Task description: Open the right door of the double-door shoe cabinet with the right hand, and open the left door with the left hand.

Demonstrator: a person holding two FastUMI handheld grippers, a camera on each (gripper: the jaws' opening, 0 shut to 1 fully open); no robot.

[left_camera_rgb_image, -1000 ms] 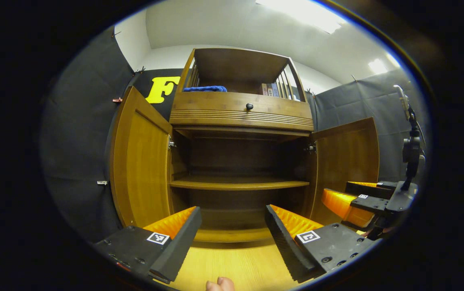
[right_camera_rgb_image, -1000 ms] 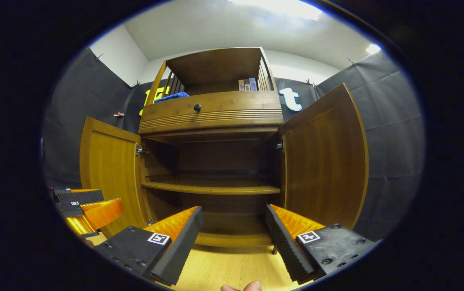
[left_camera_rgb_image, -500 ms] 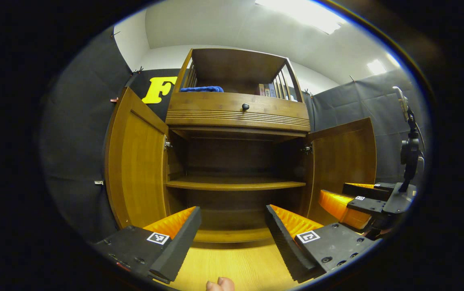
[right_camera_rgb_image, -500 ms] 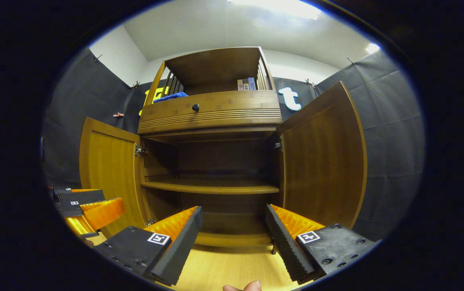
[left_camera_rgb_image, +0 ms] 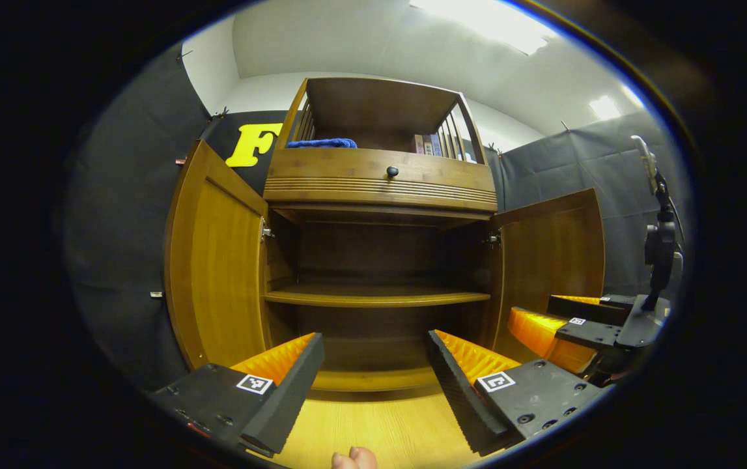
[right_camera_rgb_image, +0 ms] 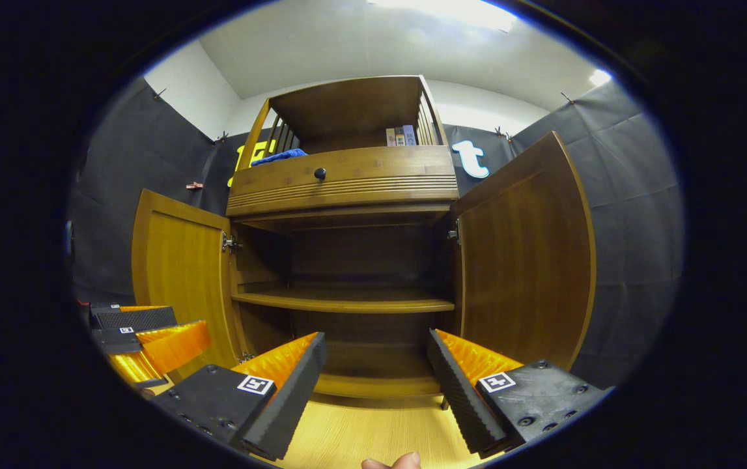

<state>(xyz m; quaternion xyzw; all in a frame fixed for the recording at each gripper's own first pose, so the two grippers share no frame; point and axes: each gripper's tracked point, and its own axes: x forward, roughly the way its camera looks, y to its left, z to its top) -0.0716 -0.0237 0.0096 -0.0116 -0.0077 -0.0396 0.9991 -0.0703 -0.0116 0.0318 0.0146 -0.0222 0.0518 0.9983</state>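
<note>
Comparing this moment with the one a second ago, you see almost nothing move: the shoe cabinet (left_camera_rgb_image: 380, 195) slides only slightly leftward in the left gripper view and a touch rightward in the right gripper view, so your hands are merely drifting. Both doors already stand swung wide. The left door (left_camera_rgb_image: 217, 260) hangs out from its hinge at the cabinet's left edge, and the right door (right_camera_rgb_image: 523, 254) hangs out from the right edge, leaving the inner shelf (right_camera_rgb_image: 344, 303) and the dark compartments exposed. Your left gripper (left_camera_rgb_image: 373, 371) holds its jaws spread apart with nothing between them, and your right gripper (right_camera_rgb_image: 376, 371) does the same; neither touches a door. Both hover low over the light wooden floor (right_camera_rgb_image: 353, 436) in front of the cabinet's bottom edge. I judge the task finished, since each door is open and released, so you need only hold back and keep clear of the door panels.
</note>
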